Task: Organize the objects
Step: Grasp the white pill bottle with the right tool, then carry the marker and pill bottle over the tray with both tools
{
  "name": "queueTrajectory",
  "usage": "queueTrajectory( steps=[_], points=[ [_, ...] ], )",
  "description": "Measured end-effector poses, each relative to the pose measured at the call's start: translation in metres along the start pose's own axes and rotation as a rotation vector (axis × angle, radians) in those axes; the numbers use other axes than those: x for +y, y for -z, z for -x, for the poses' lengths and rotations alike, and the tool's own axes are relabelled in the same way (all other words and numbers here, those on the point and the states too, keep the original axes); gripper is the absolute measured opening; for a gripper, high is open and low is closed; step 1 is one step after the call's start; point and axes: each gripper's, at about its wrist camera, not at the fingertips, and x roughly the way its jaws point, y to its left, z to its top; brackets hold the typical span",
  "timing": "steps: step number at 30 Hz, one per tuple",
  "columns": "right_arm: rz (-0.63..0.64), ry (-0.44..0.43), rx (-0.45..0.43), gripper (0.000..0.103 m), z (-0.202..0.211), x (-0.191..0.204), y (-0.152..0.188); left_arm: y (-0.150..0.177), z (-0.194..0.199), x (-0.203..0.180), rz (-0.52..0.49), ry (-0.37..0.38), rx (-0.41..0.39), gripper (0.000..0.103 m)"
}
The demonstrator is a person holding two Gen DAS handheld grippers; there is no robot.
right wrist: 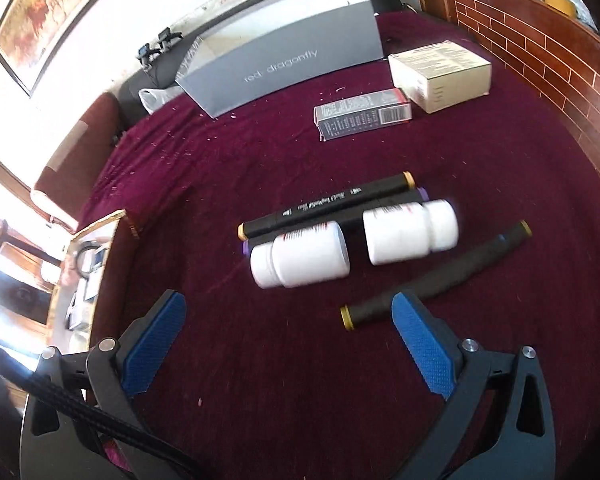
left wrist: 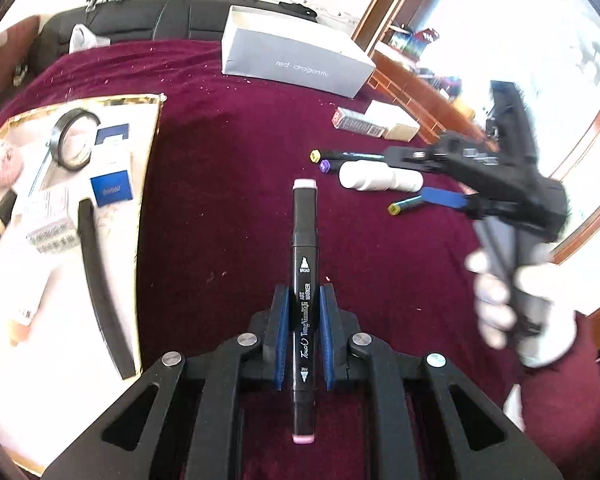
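The left gripper [left wrist: 304,332] has its blue pads closed against the barrel of a black art marker with pink ends [left wrist: 304,280]; the marker runs straight out ahead between the fingers, one pink end poking forward over the maroon cloth [left wrist: 228,184], the other sticking back toward the camera. Off to that gripper's left lies a white tray with a gold rim [left wrist: 156,120], already carrying a roll of black tape [left wrist: 74,138], a blue and white carton [left wrist: 112,184] and a long black strip [left wrist: 100,280] among other small items. Ahead and to its right, the right gripper [left wrist: 444,196] hovers over the loose pile, gripped by a pale gloved hand [left wrist: 508,304].

The right gripper [right wrist: 288,336] stands wide open with nothing between its blue pads; just ahead of it lie two white pill bottles [right wrist: 300,256] [right wrist: 410,234] on their sides, end to end with a gap between; right behind them sit two black markers side by side, one yellow-capped [right wrist: 328,204], the other purple-capped [right wrist: 400,200] and mostly hidden. A third marker with yellow ends [right wrist: 436,276] lies slanted, its near end beside the right-hand finger. Farther out sit a small grey carton [right wrist: 360,116], a cream box [right wrist: 440,76] and a large grey shoebox [right wrist: 284,60].
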Motion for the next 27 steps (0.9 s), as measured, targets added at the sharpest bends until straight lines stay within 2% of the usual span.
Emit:
queueTrajectory(
  steps=[2, 9, 10, 11, 12, 13, 18, 23, 27],
  points=[
    [0.016, 0.037, 0.003, 0.103, -0.010, 0.004, -0.005, 0.000, 0.002, 0.005, 0.021, 0.032, 0.004, 0.012],
    [0.088, 0.138, 0.031, 0.103, -0.035, 0.017, -0.011, 0.000, -0.001, 0.010, 0.021, 0.049, 0.004, 0.012],
    [0.105, 0.161, 0.032, 0.101, -0.038, 0.019, -0.010, 0.001, -0.001, 0.011, 0.020, 0.049, 0.003, 0.012],
    [0.116, 0.175, 0.031, 0.097, -0.040, 0.021, -0.009, 0.001, -0.001, 0.012, 0.019, 0.048, 0.002, 0.012],
    [0.123, 0.181, 0.030, 0.082, -0.040, 0.022, -0.009, 0.001, -0.003, 0.012, 0.019, 0.046, 0.003, 0.012],
    [0.129, 0.182, 0.035, 0.062, -0.041, 0.024, -0.008, 0.001, -0.003, 0.013, 0.021, 0.047, 0.003, 0.012],
    [0.115, 0.153, 0.026, 0.060, -0.032, 0.025, -0.004, 0.007, -0.020, 0.011, 0.026, 0.048, 0.042, 0.012],
    [0.109, 0.115, 0.022, 0.060, -0.017, 0.029, 0.003, 0.013, -0.043, -0.003, -0.016, 0.023, 0.081, 0.013],
    [0.115, 0.085, 0.030, 0.060, -0.007, 0.033, 0.009, 0.017, -0.051, -0.021, -0.072, -0.052, 0.075, 0.016]
  ],
)
